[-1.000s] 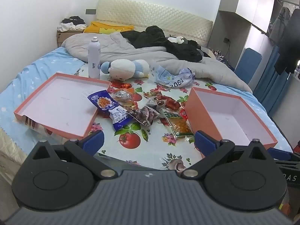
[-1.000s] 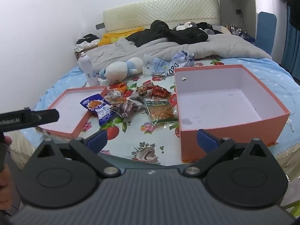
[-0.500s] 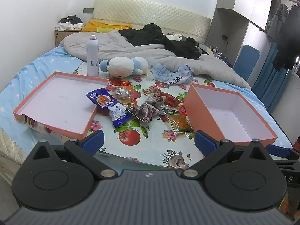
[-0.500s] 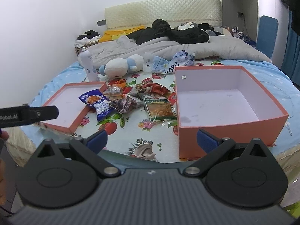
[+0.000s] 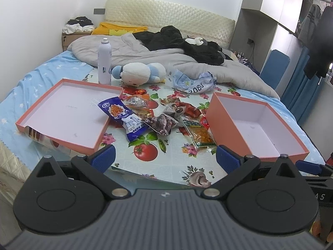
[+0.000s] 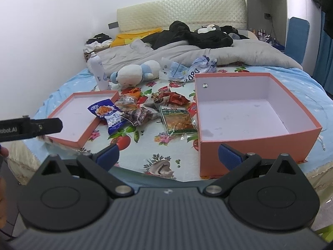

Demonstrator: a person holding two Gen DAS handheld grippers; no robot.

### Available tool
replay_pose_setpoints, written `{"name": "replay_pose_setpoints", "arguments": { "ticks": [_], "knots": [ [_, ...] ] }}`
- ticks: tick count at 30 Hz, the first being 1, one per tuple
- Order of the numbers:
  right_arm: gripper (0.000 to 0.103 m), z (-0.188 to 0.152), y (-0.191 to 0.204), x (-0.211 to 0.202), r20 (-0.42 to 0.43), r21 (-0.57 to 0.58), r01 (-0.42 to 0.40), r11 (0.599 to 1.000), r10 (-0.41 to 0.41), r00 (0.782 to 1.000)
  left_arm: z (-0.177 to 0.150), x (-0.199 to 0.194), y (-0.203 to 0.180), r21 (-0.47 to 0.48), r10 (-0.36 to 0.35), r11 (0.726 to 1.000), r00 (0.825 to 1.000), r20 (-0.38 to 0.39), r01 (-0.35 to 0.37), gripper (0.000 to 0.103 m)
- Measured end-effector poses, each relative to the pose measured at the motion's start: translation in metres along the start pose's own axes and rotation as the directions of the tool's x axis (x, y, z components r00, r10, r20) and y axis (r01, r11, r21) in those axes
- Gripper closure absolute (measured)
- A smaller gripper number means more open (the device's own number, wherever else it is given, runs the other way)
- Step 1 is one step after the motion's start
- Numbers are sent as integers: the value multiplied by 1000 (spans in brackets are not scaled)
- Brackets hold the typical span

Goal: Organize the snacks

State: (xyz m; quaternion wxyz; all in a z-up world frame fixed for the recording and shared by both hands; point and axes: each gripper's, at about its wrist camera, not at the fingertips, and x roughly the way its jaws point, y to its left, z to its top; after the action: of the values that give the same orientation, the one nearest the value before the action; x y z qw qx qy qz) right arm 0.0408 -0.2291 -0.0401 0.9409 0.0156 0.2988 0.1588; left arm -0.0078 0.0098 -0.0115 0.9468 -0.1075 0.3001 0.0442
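Left wrist view showed the box [image 5: 258, 125] at the cloth's right edge, lid [image 5: 62, 114] at its left, snacks [image 5: 164, 118] heaped between. Both grippers [image 5: 164, 157] [image 6: 168, 153] hung apart, empty. Slippery, overlapping packets risked dragging neighbours off the near edge.

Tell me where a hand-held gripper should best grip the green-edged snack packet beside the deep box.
Probably the near sealed edge of the green-edged packet, approached from the front. It lies flat on the tablecloth, its right side close against the deep box, and other snacks crowd its far and left sides, so only the near edge looks free.
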Motion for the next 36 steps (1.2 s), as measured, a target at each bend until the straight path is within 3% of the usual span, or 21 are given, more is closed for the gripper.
{"name": "replay_pose_setpoints", "arguments": {
  "ticks": [31,36],
  "knots": [
    [0,-6,-2,1,-17,10,10,1000,-9,1000,-10,9,-4,11,8,1000,1000,-26,-7,0],
    [0,-11,-9,-1,2,75,-9,997,9,1000,-13,15,-2,15,10,1000,999,-45,-10,0]
  ]
}}
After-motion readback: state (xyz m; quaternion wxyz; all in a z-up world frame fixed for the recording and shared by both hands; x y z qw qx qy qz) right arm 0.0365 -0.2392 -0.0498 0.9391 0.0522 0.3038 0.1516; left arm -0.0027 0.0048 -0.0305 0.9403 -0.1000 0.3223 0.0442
